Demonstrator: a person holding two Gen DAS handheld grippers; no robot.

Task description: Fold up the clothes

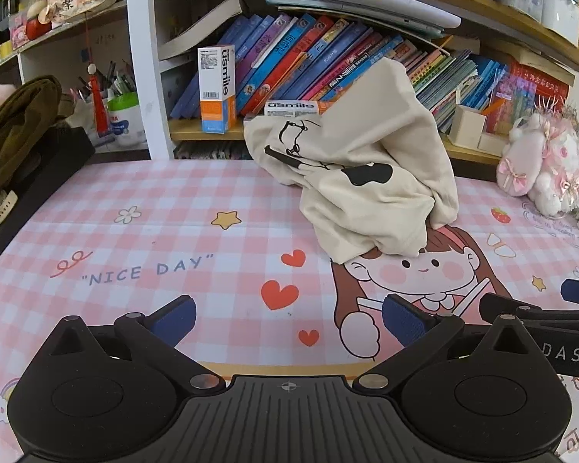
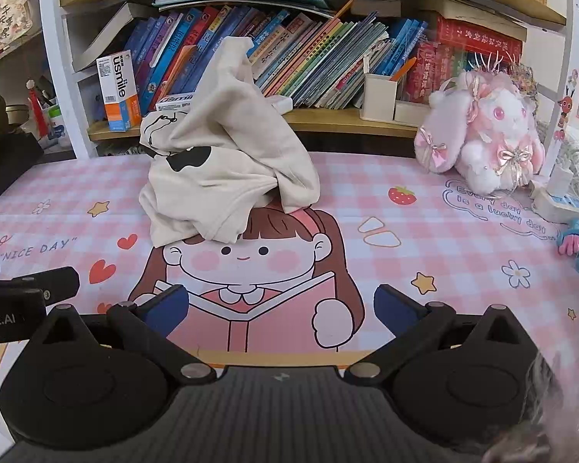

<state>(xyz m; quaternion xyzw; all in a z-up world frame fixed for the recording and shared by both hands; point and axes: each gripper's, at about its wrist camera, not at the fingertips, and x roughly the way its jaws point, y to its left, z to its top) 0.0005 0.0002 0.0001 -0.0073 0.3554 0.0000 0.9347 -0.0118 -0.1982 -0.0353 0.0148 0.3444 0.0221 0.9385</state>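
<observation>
Nearest the lens in each wrist view is a claw with its blue-padded jaws spread wide and nothing between them: the left claw (image 1: pixel 288 318) and the right claw (image 2: pixel 280 308) both hover low over the near edge of the worktop (image 1: pixel 143 231), side by side, each visible at the edge of the other's view. Both seem to be held back and empty because the folding has not begun.

The cream garment (image 1: pixel 361 162), printed with a black cartoon figure, sits well ahead of them in a crumpled heap toward the back of the pink checked mat (image 2: pixel 444 239), its peak propped against the bookshelf (image 2: pixel 328 119) behind it. Its front hem spills over the hair of the printed girl on the mat. Bunched like this it cannot be folded, so the likely first job is to catch two edges and spread it flat on the open mat in front.

A plush rabbit (image 2: pixel 482 131) stands off to the right, well apart from the heap.
</observation>
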